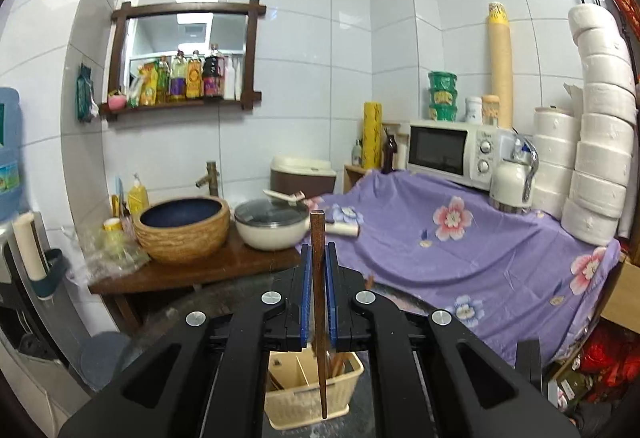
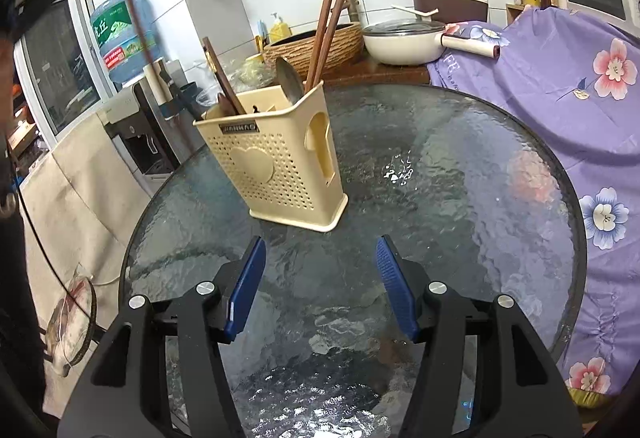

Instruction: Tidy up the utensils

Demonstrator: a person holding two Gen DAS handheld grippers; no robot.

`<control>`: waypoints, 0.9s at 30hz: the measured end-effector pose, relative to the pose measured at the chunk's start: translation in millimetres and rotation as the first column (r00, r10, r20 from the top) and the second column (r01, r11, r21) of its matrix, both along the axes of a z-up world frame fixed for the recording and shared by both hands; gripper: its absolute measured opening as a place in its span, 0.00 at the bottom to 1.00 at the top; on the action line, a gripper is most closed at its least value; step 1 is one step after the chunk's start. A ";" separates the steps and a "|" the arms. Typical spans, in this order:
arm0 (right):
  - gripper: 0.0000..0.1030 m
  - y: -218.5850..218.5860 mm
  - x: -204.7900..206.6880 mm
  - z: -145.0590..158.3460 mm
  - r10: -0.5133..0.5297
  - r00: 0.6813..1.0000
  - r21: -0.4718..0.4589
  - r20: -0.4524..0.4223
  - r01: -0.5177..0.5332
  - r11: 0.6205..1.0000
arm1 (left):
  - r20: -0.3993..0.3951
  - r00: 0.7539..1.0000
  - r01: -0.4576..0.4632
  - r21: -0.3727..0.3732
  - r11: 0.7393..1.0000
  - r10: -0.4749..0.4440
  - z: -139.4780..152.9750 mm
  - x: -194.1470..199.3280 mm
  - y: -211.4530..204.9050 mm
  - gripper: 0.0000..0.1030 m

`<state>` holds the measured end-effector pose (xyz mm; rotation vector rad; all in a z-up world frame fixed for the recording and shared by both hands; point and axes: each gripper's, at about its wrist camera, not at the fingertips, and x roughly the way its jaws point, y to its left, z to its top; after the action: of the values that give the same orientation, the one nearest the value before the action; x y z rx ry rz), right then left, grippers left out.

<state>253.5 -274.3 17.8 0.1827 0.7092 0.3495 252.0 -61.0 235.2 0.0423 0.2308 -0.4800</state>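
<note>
One chopstick [image 1: 319,278] is clamped upright between the blue pads of the left claw [image 1: 319,258], its lower tip hanging above the caddy [image 1: 312,394] seen below the claw. Right claw [image 2: 320,278] stands wide and empty, hovering over the glass desk [image 2: 460,197], near side of the caddy.

Caddy stands upright on the desk. Two chopsticks [image 2: 326,33] lean in its rear compartment; a spoon [image 2: 290,79] and a dark wooden utensil [image 2: 220,77] sit in the others.

Step in hand, as I judge it: carrying a single chopstick to the caddy for insertion. Desk surface shows no loose utensils in either view.

Next move calls for lining the tip over the chopstick compartment, lowering it straight, then releasing. Risk: tip catching the rim or a divider and tilting the light caddy; the right claw could steady it.
</note>
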 end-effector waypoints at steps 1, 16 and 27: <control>0.56 1.1 0.3 0.2 0.001 1.000 0.000 -0.002 -0.001 1.000 | 0.006 1.000 -0.013 -0.007 1.000 0.013 6.4 5.5 1.2 0.06; 0.56 9.9 -2.4 -0.4 0.012 1.000 -0.021 0.020 -0.011 1.000 | -0.107 0.990 -0.098 -0.061 0.993 0.091 -40.2 78.2 5.8 0.06; 0.56 11.9 -0.7 -6.3 0.010 1.000 -0.020 0.011 -0.010 1.000 | -0.208 0.970 -0.121 0.028 0.992 0.124 -114.9 92.9 -8.6 0.06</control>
<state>252.8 -262.4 11.5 0.1581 0.7026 0.3522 344.8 -69.6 120.3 -0.0082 0.4417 -0.3594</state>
